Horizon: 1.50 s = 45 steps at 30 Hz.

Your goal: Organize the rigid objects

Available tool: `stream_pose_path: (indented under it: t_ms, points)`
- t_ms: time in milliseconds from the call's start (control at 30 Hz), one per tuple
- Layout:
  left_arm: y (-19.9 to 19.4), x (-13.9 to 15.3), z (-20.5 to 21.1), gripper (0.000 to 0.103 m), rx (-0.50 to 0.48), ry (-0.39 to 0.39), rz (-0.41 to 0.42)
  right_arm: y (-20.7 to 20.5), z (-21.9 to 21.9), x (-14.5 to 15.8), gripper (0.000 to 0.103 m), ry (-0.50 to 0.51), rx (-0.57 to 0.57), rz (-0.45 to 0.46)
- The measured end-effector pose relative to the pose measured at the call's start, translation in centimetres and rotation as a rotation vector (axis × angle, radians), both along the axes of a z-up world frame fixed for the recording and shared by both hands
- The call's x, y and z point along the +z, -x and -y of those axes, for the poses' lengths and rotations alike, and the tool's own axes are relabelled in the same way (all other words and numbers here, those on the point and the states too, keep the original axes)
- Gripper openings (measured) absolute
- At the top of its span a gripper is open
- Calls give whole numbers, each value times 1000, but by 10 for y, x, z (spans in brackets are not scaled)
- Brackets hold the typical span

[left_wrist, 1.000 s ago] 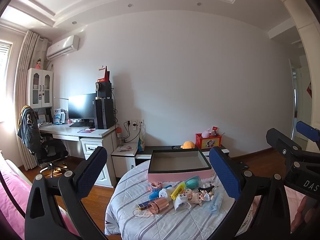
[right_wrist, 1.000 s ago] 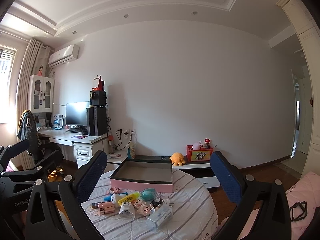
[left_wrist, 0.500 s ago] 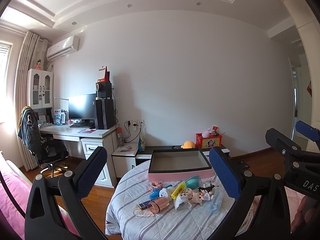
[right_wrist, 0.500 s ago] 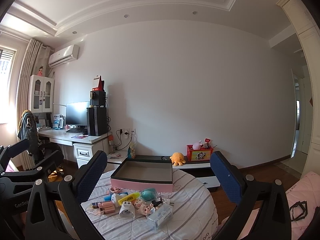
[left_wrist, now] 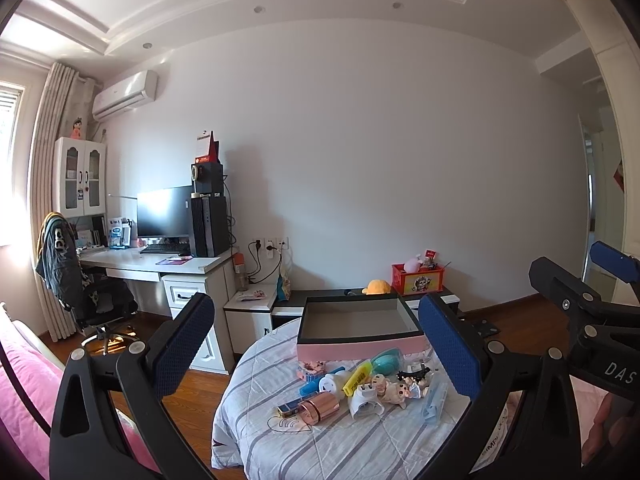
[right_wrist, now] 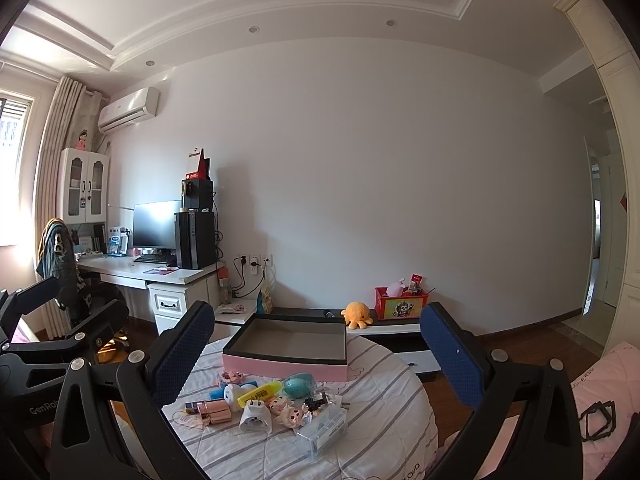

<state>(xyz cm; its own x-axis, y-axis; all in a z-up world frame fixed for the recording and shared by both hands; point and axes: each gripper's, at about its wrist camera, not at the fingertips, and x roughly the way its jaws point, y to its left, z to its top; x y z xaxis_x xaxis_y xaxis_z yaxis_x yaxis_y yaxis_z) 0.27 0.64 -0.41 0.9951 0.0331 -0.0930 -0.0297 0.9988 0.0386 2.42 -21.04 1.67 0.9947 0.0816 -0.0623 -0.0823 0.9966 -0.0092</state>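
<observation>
Both of my tongs hang in the air in front of the round table (left_wrist: 360, 448), and neither touches a thing. My left gripper (left_wrist: 316, 344) is spread wide — its blue pads (left_wrist: 182, 344) stand far apart with nothing between them but the view of the table beyond. My right gripper (right_wrist: 320, 350) is released just the same, wide and empty; in the left wrist view it shows at the right edge, and in the right wrist view the left one shows at the left edge. The things to sort lie in a loose heap on the striped cloth: a white plug adapter (right_wrist: 256, 416), a yellow highlighter (right_wrist: 259, 394), a teal egg-shaped case (right_wrist: 299, 385), a rose-gold tube (left_wrist: 320, 410), small pig figures (right_wrist: 286, 410) and a clear plastic case (right_wrist: 323, 428). Just behind the heap sits the pink box (right_wrist: 286, 350) — open, empty, near the table's far edge.
</observation>
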Motion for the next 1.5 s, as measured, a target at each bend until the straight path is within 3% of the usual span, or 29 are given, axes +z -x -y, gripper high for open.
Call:
stream_pose_path:
  t_ms: [667,1100,1500]
  points:
    - [-5,-3,3,103,4,-6,-31,-4,1,-6,103,-2,2,-17]
    - [-34,-13,4,103,2,-5,-87,-26,8,-18,103,-25,-9,-67]
    - [-80,-43,-3,103,6,1,-181,-68,13,-45,103,-38,-3,-161]
